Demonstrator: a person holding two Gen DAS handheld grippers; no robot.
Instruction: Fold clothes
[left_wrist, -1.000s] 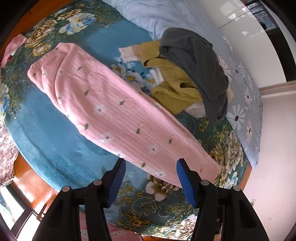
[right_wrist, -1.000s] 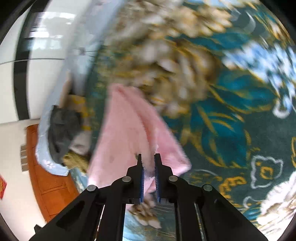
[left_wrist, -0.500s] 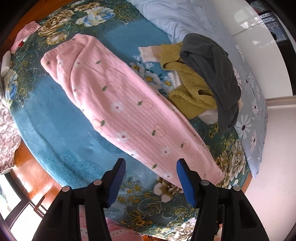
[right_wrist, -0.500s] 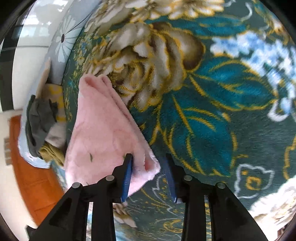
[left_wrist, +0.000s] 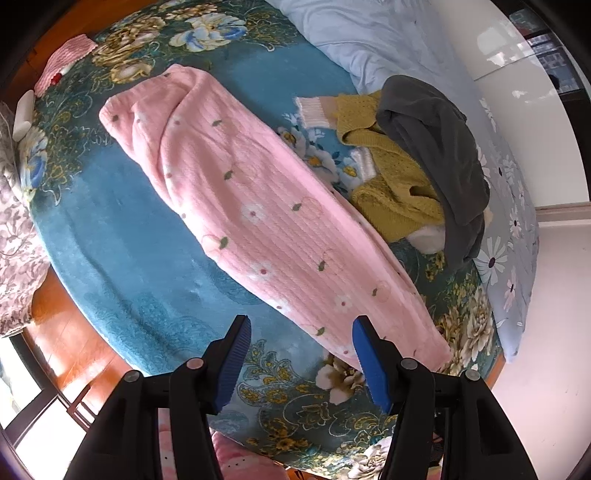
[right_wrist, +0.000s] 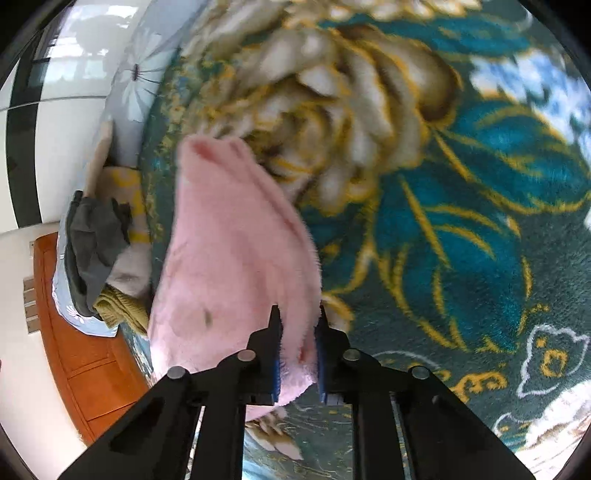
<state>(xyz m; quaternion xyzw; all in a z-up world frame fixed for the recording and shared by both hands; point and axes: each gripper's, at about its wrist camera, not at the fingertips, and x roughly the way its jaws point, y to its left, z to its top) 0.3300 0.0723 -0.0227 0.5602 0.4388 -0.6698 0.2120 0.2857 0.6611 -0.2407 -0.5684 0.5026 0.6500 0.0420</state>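
Note:
A long pink fleece garment (left_wrist: 258, 221) with small flower prints lies folded lengthwise across the teal floral bedspread (left_wrist: 110, 236). My left gripper (left_wrist: 301, 360) is open and empty, hovering above the garment's near end. In the right wrist view my right gripper (right_wrist: 297, 354) is shut on a corner of the pink garment (right_wrist: 229, 258), with fleece squeezed between the blue pads.
A pile with a mustard knit (left_wrist: 388, 195) and a dark grey garment (left_wrist: 436, 147) lies beside the pink one, also in the right wrist view (right_wrist: 96, 243). A light blue floral quilt (left_wrist: 388, 40) is behind it. Orange wood floor (left_wrist: 74, 350) lies past the bed edge.
My right gripper opened half a second ago and has now closed again on the pink garment's corner. My left gripper has risen and drawn back, so more of the garment shows.

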